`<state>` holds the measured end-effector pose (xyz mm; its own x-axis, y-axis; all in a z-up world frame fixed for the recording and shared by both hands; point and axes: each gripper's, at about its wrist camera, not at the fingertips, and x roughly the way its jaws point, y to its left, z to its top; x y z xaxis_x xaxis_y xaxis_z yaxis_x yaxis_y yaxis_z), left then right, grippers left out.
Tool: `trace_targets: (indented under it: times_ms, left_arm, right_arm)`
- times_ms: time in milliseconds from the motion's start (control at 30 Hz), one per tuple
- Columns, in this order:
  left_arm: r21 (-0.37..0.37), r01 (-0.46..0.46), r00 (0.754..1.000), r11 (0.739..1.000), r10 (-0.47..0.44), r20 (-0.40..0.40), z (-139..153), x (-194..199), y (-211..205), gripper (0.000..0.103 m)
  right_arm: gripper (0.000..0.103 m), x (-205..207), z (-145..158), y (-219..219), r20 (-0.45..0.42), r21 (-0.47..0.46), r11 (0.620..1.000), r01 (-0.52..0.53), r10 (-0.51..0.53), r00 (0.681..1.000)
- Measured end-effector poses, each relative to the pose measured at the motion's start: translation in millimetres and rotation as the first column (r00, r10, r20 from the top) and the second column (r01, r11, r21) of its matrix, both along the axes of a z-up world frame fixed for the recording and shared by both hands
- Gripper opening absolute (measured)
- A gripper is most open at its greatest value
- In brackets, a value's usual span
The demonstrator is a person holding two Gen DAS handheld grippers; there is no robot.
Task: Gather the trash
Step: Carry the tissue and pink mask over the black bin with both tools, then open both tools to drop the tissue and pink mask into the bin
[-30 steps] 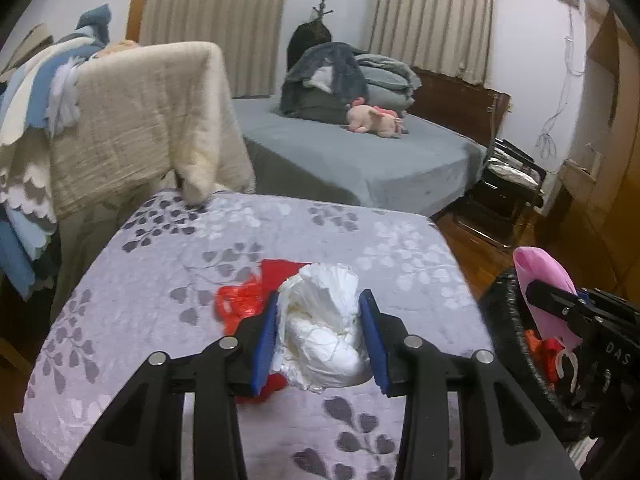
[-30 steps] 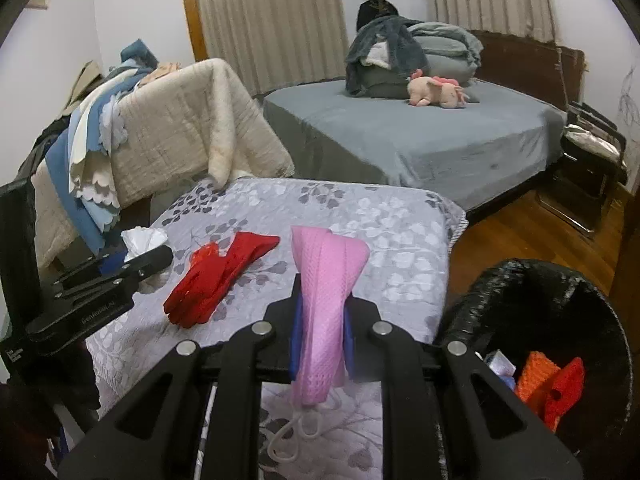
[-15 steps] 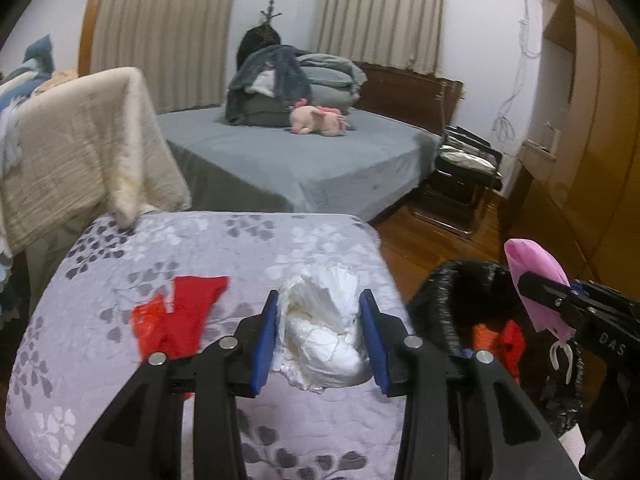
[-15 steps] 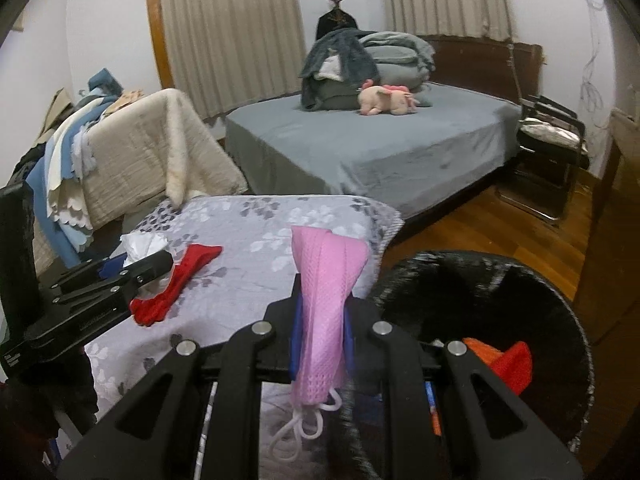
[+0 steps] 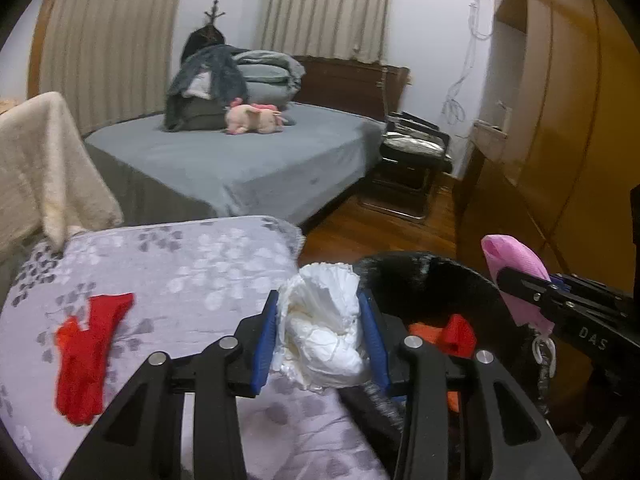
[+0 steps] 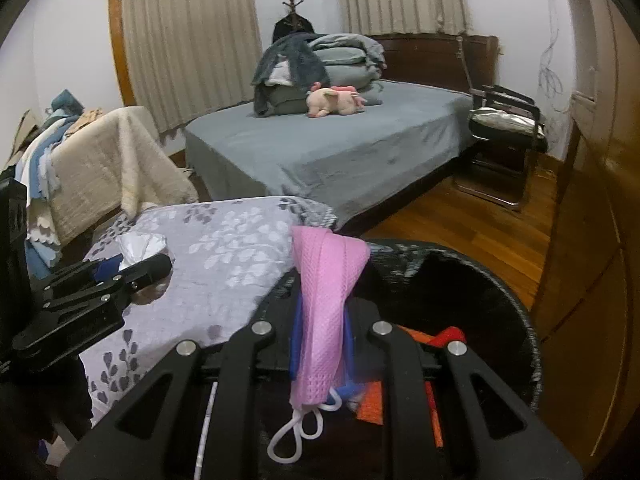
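My left gripper (image 5: 320, 336) is shut on a crumpled white tissue wad (image 5: 324, 332) and holds it at the near rim of the black trash bin (image 5: 424, 276). My right gripper (image 6: 322, 340) is shut on a pink face mask (image 6: 324, 304) with white ear loops, held over the same bin (image 6: 472, 280); it also shows in the left wrist view (image 5: 516, 276). Red and orange scraps (image 5: 452, 332) lie in the bin. A red scrap (image 5: 86, 352) lies on the grey floral table cover (image 5: 192, 264).
A grey bed (image 6: 340, 148) with folded bedding and a pink plush toy (image 6: 336, 100) stands behind the table. A cream blanket (image 6: 104, 164) hangs at the left. A black chair (image 6: 504, 128) and wooden wardrobe (image 5: 560, 120) stand at the right, over wood floor.
Both grippers have swung right from over the table to the bin, carrying the tissue and the mask. The red scrap stays on the table, now off to the left.
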<state>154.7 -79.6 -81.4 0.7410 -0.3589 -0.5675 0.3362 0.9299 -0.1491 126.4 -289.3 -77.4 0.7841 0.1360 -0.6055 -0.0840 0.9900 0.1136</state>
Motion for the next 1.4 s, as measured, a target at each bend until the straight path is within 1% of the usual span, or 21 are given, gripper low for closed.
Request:
trace_targets:
  times_ms: [333, 667, 800, 867, 900, 933, 967, 1000, 1033, 1100, 1133, 1200, 1233, 1267, 1300, 1333, 1400]
  left_arm:
    - [-0.023, 0.097, 0.995, 0.995, -0.098, -0.009, -6.5, 4.7, -51.2, 0.04]
    - [-0.01, 0.169, 0.985, 0.986, -0.17, -0.03, -25.8, 17.2, -95.5, 0.04]
    - [-0.008, 0.191, 0.981, 0.982, -0.191, -0.043, -34.3, 25.6, -110.4, 0.04]
    - [-0.014, 0.203, 0.978, 0.979, -0.203, -0.055, -37.7, 28.5, -115.5, 0.042]
    - [-0.016, 0.21, 0.976, 0.978, -0.211, -0.063, -40.4, 31.1, -118.8, 0.043]
    - [-0.02, 0.216, 0.974, 0.976, -0.217, -0.07, -42.3, 32.8, -120.7, 0.047]
    - [-0.03, 0.227, 0.97, 0.973, -0.229, -0.083, -44.6, 34.8, -122.0, 0.051]
    - [-0.035, 0.234, 0.967, 0.972, -0.236, -0.093, -46.6, 36.2, -122.4, 0.054]
    - [-0.038, 0.235, 0.967, 0.971, -0.238, -0.096, -47.3, 36.1, -121.8, 0.06]
    - [-0.043, 0.236, 0.966, 0.971, -0.239, -0.097, -48.6, 35.6, -119.2, 0.063]
    - [-0.042, 0.233, 0.967, 0.972, -0.236, -0.097, -48.7, 35.3, -117.1, 0.066]
    - [-0.043, 0.222, 0.97, 0.974, -0.225, -0.093, -48.0, 34.0, -111.8, 0.071]
    - [-0.041, 0.214, 0.972, 0.976, -0.217, -0.091, -47.3, 33.6, -108.8, 0.075]
    - [-0.039, 0.206, 0.974, 0.978, -0.209, -0.088, -46.4, 33.2, -105.5, 0.077]
    - [-0.037, 0.196, 0.976, 0.98, -0.199, -0.085, -44.6, 32.7, -100.2, 0.078]
    - [-0.035, 0.186, 0.979, 0.982, -0.188, -0.08, -42.8, 32.2, -95.5, 0.08]
    - [-0.029, 0.154, 0.985, 0.988, -0.156, -0.067, -37.7, 30.1, -82.3, 0.085]
  right_arm:
    - [0.015, -0.6, -13.3, -38.0, -0.018, -0.01, 0.997, 0.071, -0.071, 0.997]
    - [0.015, 2.4, -34.6, -68.0, -0.048, -0.018, 0.993, 0.119, -0.12, 0.992]
    - [0.019, 4.5, -43.3, -78.7, -0.062, -0.024, 0.991, 0.135, -0.137, 0.989]
    - [0.02, 4.8, -47.3, -82.9, -0.068, -0.026, 0.989, 0.143, -0.144, 0.987]
    - [0.026, 5.2, -48.9, -84.8, -0.071, -0.029, 0.989, 0.147, -0.149, 0.986]
    - [0.029, 5.7, -50.8, -86.6, -0.074, -0.03, 0.988, 0.153, -0.155, 0.985]
    - [0.036, 5.9, -51.9, -88.5, -0.076, -0.029, 0.987, 0.159, -0.161, 0.984]
    - [0.04, 5.1, -53.6, -91.0, -0.078, -0.026, 0.986, 0.165, -0.167, 0.983]
    - [0.041, 5.4, -53.9, -92.8, -0.078, -0.026, 0.985, 0.168, -0.17, 0.982]
    - [0.054, 3.7, -55.5, -95.8, -0.078, -0.025, 0.984, 0.178, -0.18, 0.981]
    - [0.056, 3.0, -55.6, -96.4, -0.078, -0.021, 0.983, 0.181, -0.182, 0.98]
    - [0.072, 1.3, -54.8, -95.7, -0.071, -0.019, 0.983, 0.181, -0.182, 0.981]
    - [0.074, 0.5, -53.2, -95.0, -0.065, -0.022, 0.983, 0.184, -0.186, 0.98]
    - [0.079, -0.5, -52.0, -94.2, -0.061, -0.021, 0.983, 0.185, -0.186, 0.981]
    - [0.087, -1.5, -49.8, -92.5, -0.057, -0.013, 0.983, 0.184, -0.184, 0.981]
    - [0.09, -2.8, -48.3, -92.0, -0.052, -0.007, 0.983, 0.184, -0.185, 0.981]
    - [0.093, -4.5, -42.6, -86.3, -0.039, 0.012, 0.984, 0.176, -0.176, 0.984]
